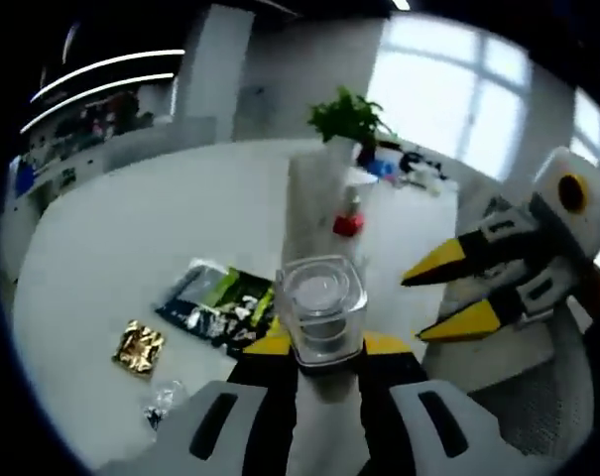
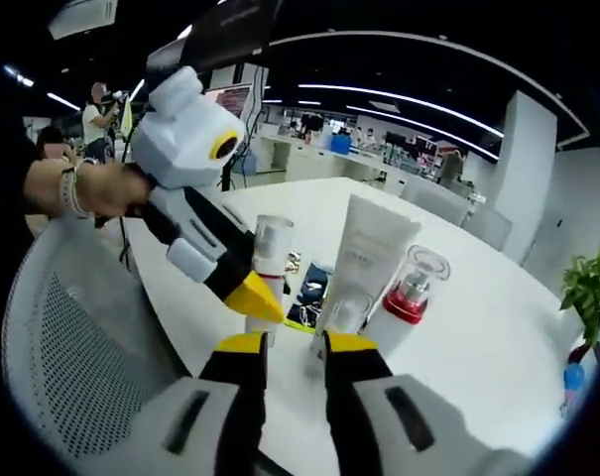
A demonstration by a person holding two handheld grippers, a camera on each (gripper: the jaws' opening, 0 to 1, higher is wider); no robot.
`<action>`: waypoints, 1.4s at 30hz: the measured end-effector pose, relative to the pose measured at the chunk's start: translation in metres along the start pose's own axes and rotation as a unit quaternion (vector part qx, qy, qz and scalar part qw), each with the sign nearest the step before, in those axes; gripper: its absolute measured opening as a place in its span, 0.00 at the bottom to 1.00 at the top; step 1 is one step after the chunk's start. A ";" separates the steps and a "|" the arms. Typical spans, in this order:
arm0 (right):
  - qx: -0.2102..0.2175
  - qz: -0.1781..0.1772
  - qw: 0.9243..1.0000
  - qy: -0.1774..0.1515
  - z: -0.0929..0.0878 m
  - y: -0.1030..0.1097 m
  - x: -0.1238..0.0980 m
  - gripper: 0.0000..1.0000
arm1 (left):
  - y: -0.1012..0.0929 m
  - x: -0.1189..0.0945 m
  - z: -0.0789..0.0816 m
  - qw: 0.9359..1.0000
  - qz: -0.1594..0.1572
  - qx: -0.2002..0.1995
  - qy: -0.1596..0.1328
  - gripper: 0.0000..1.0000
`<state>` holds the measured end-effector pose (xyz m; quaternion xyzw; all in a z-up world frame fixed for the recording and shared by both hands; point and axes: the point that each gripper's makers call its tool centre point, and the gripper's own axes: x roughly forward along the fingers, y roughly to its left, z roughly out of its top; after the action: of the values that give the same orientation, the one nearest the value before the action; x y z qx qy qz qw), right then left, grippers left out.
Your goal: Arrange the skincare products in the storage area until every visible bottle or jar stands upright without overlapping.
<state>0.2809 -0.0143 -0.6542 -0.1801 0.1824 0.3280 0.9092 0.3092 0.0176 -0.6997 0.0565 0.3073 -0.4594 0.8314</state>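
Clear jar [image 1: 322,307] clamped betw. left gripper [image 1: 321,349] jaws, upright, over white table [image 1: 101,258]. Right gripper [image 2: 286,342] jaws apart, holding nothing; white tube [image 2: 367,260], red-collared bottle [image 2: 411,288] & slim bottle [image 2: 267,260] stand just ahead.

You are working in a large open-plan office or lab hall. Long strip lights [image 2: 399,99] run across a dark ceiling, rows of cluttered workbenches [image 2: 319,149] recede behind you, a broad white round table [image 1: 131,258] sits by tall bright windows [image 1: 448,89], with a potted plant [image 1: 349,119] and a white mesh chair [image 2: 71,337] nearby.
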 end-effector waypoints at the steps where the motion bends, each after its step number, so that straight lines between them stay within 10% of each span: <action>1: 0.011 0.008 1.000 -0.013 0.005 0.002 0.000 0.23 | -0.001 0.001 -0.002 1.000 -0.001 0.014 0.007 0.19; 8: 0.040 0.063 0.995 -0.059 0.021 0.010 -0.002 0.26 | -0.033 0.010 -0.009 0.994 -0.067 0.086 0.019 0.19; 24: 0.051 0.134 0.985 -0.096 0.029 0.031 0.010 0.26 | -0.050 0.010 -0.020 0.972 -0.108 0.206 0.029 0.19; 42: 0.055 0.145 0.983 -0.096 0.028 0.037 0.006 0.22 | -0.060 0.007 -0.016 0.969 -0.142 0.203 0.012 0.20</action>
<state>0.2667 0.0282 -0.6406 -0.0697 0.1361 0.4613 0.8740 0.2569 -0.0159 -0.7050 0.1855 0.2219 -0.6250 0.7251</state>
